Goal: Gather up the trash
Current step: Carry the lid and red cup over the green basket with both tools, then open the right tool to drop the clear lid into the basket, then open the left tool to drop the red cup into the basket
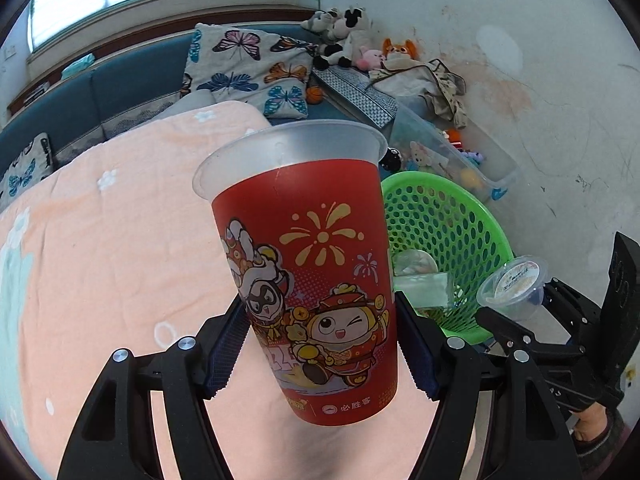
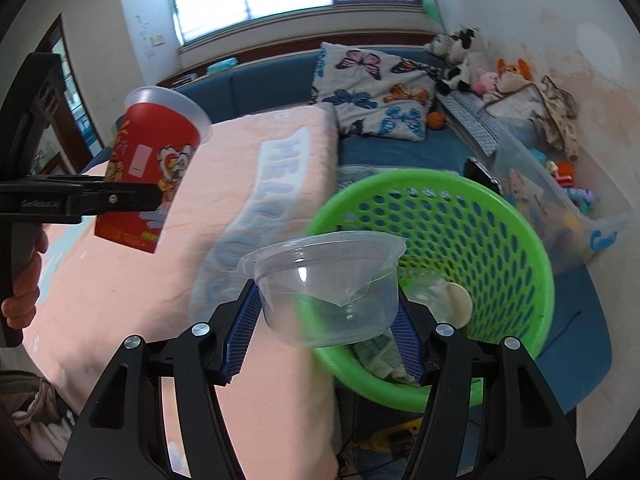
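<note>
Carrying trash toward a green mesh basket (image 2: pixel 516 240) that sits on the bed beside a peach blanket (image 1: pixel 100 260). Left tongs (image 1: pixel 320 354) clamped on a red printed cup (image 1: pixel 308 280), held upright, rim uppermost, long axis near vertical. Right tongs (image 2: pixel 326 330) clamped on a clear plastic tub (image 2: pixel 328 292), mouth up, a loose film across it. Seen from the right wrist, tub just short of the basket rim, directly in front; cup well off to the left, over the blanket. Right hand judged nearer, so likely first to drop.
</note>
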`<state>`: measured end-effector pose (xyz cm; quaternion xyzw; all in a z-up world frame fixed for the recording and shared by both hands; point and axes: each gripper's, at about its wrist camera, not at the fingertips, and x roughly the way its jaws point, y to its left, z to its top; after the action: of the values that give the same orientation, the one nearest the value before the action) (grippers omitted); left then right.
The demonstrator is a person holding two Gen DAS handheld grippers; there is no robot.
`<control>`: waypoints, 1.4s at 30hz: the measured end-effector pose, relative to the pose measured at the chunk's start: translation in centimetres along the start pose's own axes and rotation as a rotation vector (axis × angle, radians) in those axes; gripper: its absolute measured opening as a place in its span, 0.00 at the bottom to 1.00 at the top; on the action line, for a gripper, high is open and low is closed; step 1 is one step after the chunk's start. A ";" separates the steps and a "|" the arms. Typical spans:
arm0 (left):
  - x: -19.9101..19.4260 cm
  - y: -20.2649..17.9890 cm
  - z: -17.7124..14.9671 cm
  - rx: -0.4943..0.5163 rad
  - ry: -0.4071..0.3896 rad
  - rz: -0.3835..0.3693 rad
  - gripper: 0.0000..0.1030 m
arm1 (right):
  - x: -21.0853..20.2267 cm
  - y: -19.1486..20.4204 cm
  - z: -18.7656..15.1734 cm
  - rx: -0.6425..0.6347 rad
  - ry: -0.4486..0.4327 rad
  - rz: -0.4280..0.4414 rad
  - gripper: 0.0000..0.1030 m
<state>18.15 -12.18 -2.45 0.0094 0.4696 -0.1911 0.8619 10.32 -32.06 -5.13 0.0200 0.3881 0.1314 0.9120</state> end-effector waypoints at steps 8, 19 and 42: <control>2.0 -2.5 1.7 0.034 0.023 -0.021 0.66 | 0.9 -4.3 -0.4 0.069 0.020 -0.057 0.60; 5.0 -6.6 2.9 0.091 0.061 -0.036 0.66 | 2.3 -8.6 -0.8 0.135 0.043 -0.091 0.60; 8.9 -8.6 4.4 0.084 0.096 -0.063 0.66 | 2.1 -10.3 -1.6 0.168 0.033 -0.100 0.76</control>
<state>23.11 -23.87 -5.87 0.0400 0.5022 -0.2370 0.8307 12.88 -41.60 -9.14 0.0747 0.4131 0.0529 0.9061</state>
